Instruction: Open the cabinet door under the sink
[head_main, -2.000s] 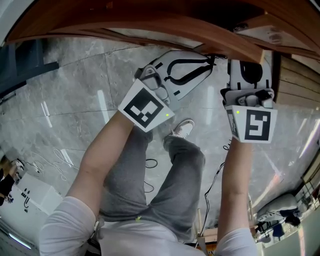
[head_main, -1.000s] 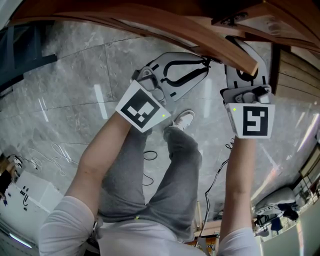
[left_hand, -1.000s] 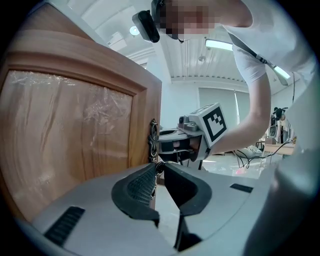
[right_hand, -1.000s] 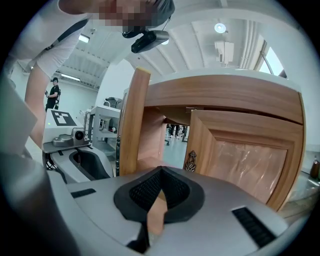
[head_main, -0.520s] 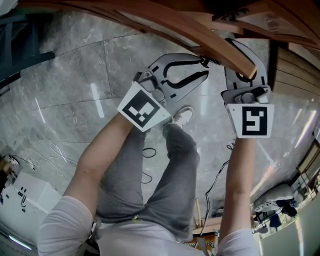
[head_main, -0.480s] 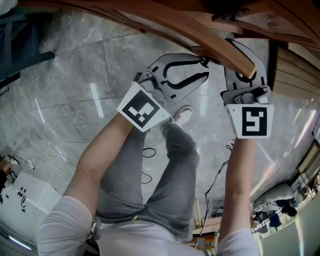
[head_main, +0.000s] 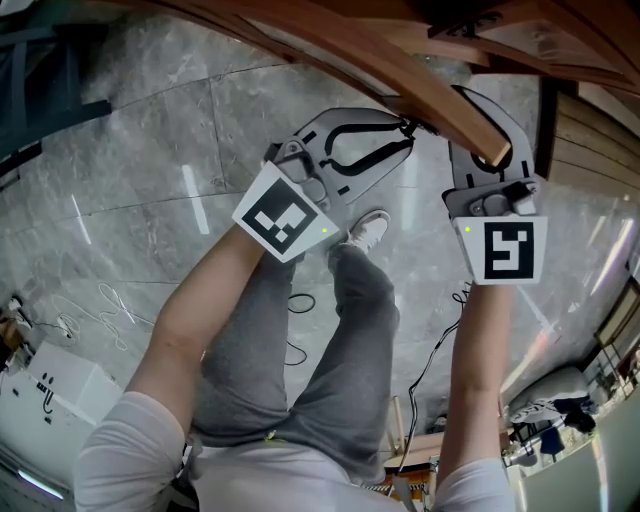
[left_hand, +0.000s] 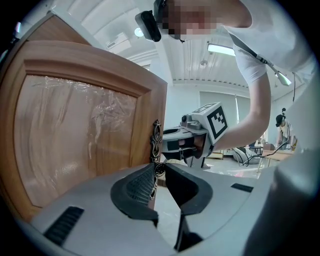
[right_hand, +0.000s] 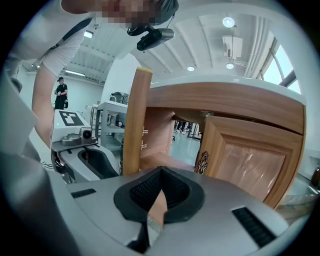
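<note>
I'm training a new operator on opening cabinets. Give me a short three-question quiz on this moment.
1. True or false: the brown wooden cabinet door at the left gripper is fully shut.
2. The left gripper's jaws are closed on: A) the ornate dark metal handle; B) the door's top edge; C) nothing.
3. Fill in: the jaws of the right gripper are ____, with nothing between them.
Key: 1 false, it stands ajar; 2 A; 3 together.
</note>
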